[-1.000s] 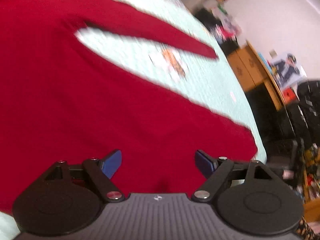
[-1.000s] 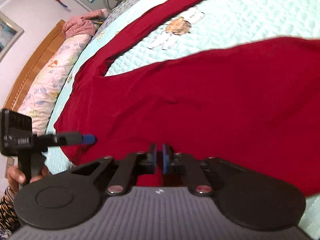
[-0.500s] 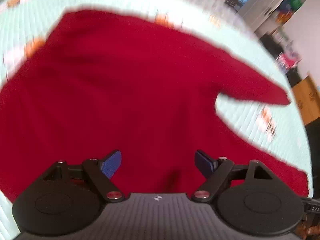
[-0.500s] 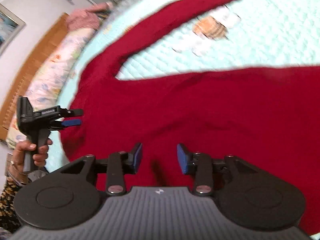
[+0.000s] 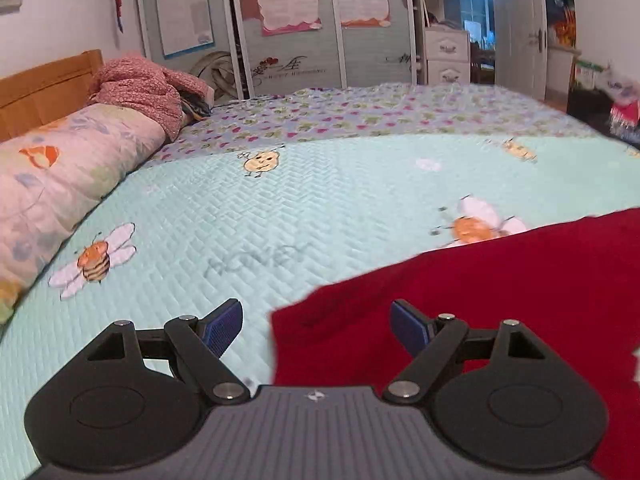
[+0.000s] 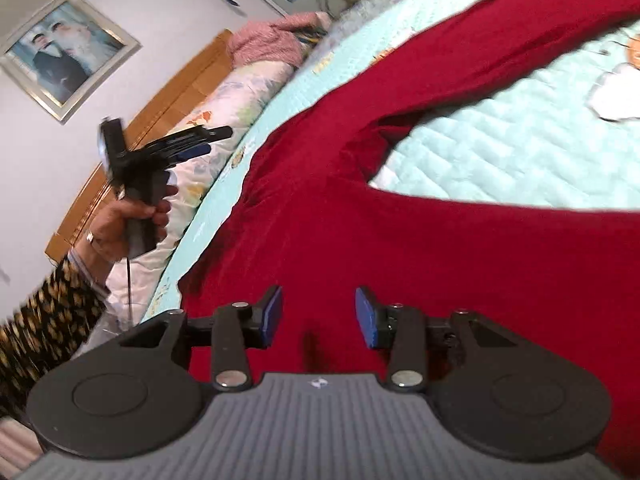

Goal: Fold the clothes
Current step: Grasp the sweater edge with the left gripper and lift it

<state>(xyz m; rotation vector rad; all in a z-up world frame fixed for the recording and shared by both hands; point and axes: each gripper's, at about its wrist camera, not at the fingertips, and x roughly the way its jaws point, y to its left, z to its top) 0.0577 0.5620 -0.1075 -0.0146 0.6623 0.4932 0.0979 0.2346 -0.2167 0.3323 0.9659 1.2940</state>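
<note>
The red garment (image 6: 400, 220) is spread on the bed (image 5: 320, 208); nothing is held by the wide-open left gripper (image 5: 316, 320) or the part-open right gripper (image 6: 319, 314).

We hold our left gripper (image 5: 316, 320) with its blue-padded fingers spread wide and nothing between them, tipped somewhat downward; in the right wrist view our left hand (image 6: 132, 220) wraps its pistol handle, lifted up and away to the side, a patterned sleeve (image 6: 44, 320) running back from the wrist. Our right gripper (image 6: 319, 318) also points a little below level, its jaws parted about halfway with the pads (image 6: 366, 318) facing each other across an empty gap, clamping nothing.
</note>
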